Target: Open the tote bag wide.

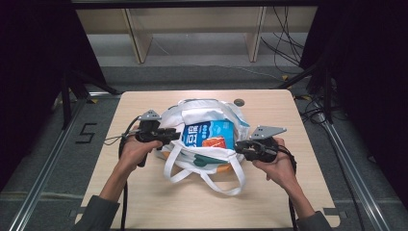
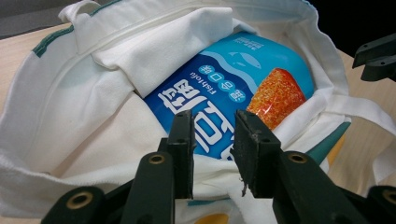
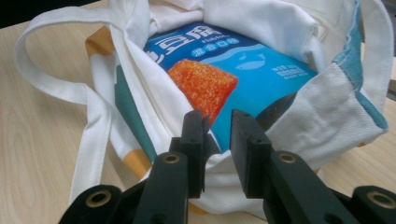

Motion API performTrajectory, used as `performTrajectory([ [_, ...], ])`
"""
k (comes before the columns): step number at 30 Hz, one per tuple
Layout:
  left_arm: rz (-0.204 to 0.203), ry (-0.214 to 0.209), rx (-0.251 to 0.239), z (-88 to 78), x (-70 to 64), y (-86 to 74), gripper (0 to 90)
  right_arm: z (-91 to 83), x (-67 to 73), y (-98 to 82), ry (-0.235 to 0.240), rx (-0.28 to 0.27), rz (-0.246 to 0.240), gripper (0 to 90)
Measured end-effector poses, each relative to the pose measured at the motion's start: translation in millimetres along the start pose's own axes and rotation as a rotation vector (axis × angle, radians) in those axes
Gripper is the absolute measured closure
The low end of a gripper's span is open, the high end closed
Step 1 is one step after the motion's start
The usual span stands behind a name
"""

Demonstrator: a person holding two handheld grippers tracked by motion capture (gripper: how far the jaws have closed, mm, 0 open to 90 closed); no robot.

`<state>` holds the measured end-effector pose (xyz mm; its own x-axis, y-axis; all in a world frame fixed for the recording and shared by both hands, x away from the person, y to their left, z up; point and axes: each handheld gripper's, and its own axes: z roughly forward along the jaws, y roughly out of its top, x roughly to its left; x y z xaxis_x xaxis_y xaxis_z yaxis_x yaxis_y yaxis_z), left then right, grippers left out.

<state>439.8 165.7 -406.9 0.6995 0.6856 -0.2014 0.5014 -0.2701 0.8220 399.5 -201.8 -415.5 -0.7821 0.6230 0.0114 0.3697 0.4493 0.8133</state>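
We have a white canvas tote bag (image 1: 204,139) with teal and orange patches lying mid-table, and inside its mouth sits a blue plastic fish-tofu packet (image 1: 208,134). Our left gripper (image 2: 214,140) and right gripper (image 3: 217,140) each hold the bag's rim, jaws pinched on white cloth either side of the packet. We judge the thin hem could slip free, letting the mouth collapse over the packet.

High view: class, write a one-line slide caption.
Two handheld grippers, left gripper and right gripper, flank a white tote bag holding a blue packet.
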Motion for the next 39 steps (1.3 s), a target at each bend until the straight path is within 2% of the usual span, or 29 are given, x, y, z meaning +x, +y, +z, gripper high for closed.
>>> performTrajectory([
  [3,-0.003,-0.004,-0.009,-2.6,-2.7,-1.9,64.3,-2.4,-0.2,-0.4,-0.001,0.003,0.014,74.4],
  [5,0.012,-0.015,-0.015,-4.8,-3.3,-2.4,62.9,-2.8,-2.0,-1.0,-0.009,-0.007,0.006,74.2],
  [7,0.001,-0.001,-0.029,-6.6,-6.0,-3.8,61.3,-3.4,-2.1,-1.9,-0.019,-0.009,0.013,73.6],
  [10,0.011,-0.008,-0.029,-9.9,-8.7,-4.7,59.8,-4.2,-3.5,-2.3,-0.008,-0.014,-0.002,72.4],
  [12,0.011,-0.015,-0.026,-11.6,-11.1,-5.2,58.6,-6.0,-4.2,-2.6,-0.010,-0.014,0.007,72.0],
  [13,0.014,-0.009,-0.032,-12.1,-12.6,-5.6,57.4,-6.3,-4.7,-3.1,-0.026,-0.030,-0.002,71.4],
  [14,0.019,-0.009,-0.028,-12.8,-13.2,-5.7,56.5,-7.0,-5.0,-3.2,-0.009,-0.018,0.000,70.9],
  [18,0.024,-0.009,-0.031,-14.6,-14.5,-6.9,53.7,-9.5,-4.0,-5.3,-0.024,-0.014,0.023,69.1],
  [20,0.022,-0.014,-0.036,-15.7,-14.6,-7.4,53.4,-9.7,-4.5,-6.4,-0.035,-0.033,0.003,68.8],
  [22,0.022,-0.002,-0.051,-16.8,-15.4,-8.2,52.6,-11.9,-3.7,-6.8,-0.024,-0.019,0.026,68.2],
  [23,0.021,-0.013,-0.047,-17.7,-15.3,-8.1,52.1,-12.9,-2.4,-7.0,-0.022,-0.017,0.037,68.0],
  [25,0.024,-0.011,-0.044,-19.2,-16.6,-8.0,51.0,-13.5,-3.4,-7.3,-0.026,-0.026,0.020,67.0],
  [30,0.030,-0.017,-0.045,-20.6,-19.0,-8.9,48.0,-15.2,-2.3,-8.7,-0.035,-0.029,0.039,65.2],
  [31,0.030,-0.012,-0.046,-21.1,-19.6,-9.0,47.3,-15.5,-2.6,-8.9,-0.036,-0.030,0.035,64.5],
  [32,0.028,-0.014,-0.049,-21.4,-19.9,-9.2,46.9,-15.7,-5.2,-8.9,-0.038,-0.035,0.002,63.9],
  [36,0.040,-0.020,-0.051,-24.6,-22.7,-10.5,45.5,-17.8,-3.2,-10.5,-0.039,-0.028,0.033,61.4],
  [38,0.042,-0.018,-0.048,-26.5,-23.8,-12.0,43.5,-18.8,-4.5,-11.4,-0.048,-0.037,0.015,60.1],
  [39,0.041,-0.016,-0.045,-27.6,-24.9,-12.3,43.4,-19.5,-3.9,-12.0,-0.046,-0.036,0.024,59.4],
])
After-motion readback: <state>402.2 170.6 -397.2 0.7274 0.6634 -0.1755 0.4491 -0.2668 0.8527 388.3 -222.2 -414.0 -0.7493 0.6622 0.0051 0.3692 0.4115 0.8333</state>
